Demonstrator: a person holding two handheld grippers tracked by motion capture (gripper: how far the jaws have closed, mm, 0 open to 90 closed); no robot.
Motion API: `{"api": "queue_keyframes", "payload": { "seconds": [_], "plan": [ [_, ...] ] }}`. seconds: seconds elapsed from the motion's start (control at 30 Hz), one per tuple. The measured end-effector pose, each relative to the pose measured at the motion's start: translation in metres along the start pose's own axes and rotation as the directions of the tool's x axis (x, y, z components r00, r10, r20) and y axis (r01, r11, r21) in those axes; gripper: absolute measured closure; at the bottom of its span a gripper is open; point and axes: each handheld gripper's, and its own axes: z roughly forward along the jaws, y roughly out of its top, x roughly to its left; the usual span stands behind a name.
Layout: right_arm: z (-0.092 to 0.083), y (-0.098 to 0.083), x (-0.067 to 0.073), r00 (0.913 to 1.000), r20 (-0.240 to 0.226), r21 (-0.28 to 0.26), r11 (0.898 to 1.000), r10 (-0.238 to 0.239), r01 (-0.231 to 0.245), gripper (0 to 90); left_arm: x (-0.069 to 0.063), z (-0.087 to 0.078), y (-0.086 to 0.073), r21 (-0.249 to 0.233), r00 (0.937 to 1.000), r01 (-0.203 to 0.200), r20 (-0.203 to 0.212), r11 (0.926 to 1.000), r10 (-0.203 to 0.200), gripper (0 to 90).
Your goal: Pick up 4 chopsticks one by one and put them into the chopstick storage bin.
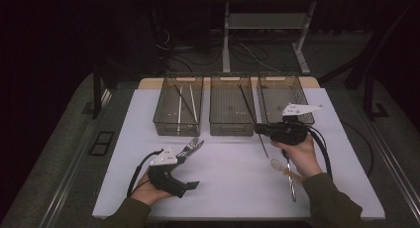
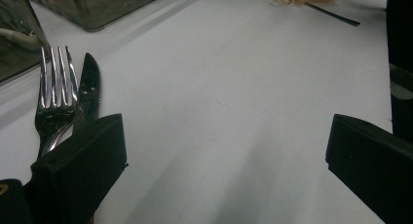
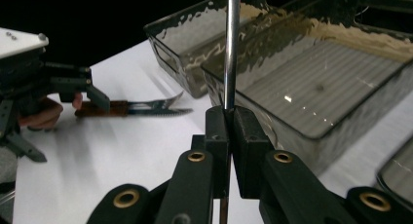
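Two grippers going here: the right gripper has its jaws clamped on a thin metal rod by the middle bin, while the left gripper sits wide open beside a fork and knife on the table.

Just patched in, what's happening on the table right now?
A person is working cutlery at a white table with three clear smoked plastic trays along its far side. The right gripper is shut on a thin metal rod-like utensil, held near the middle and right trays. The left gripper rests open on the table, with a silver fork and a dark serrated knife lying beside its jaw. Another utensil with a pale handle lies by the right hand.
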Motion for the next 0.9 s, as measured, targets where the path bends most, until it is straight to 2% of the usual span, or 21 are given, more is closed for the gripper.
{"api": "queue_keyframes", "payload": {
  "seconds": [0.5,0.9],
  "plan": [
    [0.032,0.026,0.011,1.0000,-0.007,-0.039,0.999,0.001,-0.001,85.5,0.000,0.000,0.000,-0.007,1.0000,0.005,0.002,1.0000,-0.005,0.0],
    [0.056,0.049,0.014,0.9998,0.015,-0.063,0.998,0.016,-0.015,85.5,0.000,0.000,0.000,-0.010,1.0000,0.008,0.004,0.9999,-0.008,0.0]
  ]
}}
